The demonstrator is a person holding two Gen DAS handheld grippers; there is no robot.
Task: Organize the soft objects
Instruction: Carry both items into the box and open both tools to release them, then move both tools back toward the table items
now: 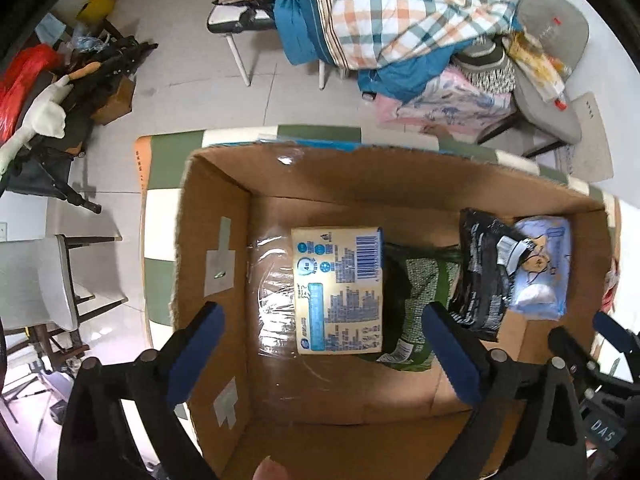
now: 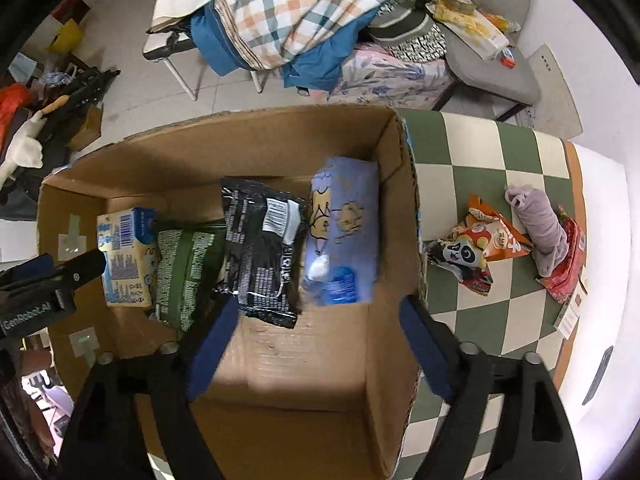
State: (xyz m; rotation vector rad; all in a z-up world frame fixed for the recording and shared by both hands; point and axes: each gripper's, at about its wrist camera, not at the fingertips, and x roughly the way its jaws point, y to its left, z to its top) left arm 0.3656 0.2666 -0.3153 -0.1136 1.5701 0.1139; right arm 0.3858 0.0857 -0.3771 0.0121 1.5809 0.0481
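Left hand-held gripper (image 1: 324, 356): jaws apart, empty, above the cardboard box (image 1: 212, 216). Right hand-held gripper (image 2: 316, 344): jaws apart, empty, over the box's right end. Box holds four packs in a row: yellow (image 1: 338, 290), green (image 1: 416, 308), black (image 2: 264, 248), blue (image 2: 344, 232). On the checkered desk (image 2: 476, 152), outside: panda snack bag (image 2: 476, 248), rolled purple cloth (image 2: 540, 228), red packet (image 2: 568, 272), one each. Advice: take the nearest bag mid-body, pinch lightly, and set it beside the row.
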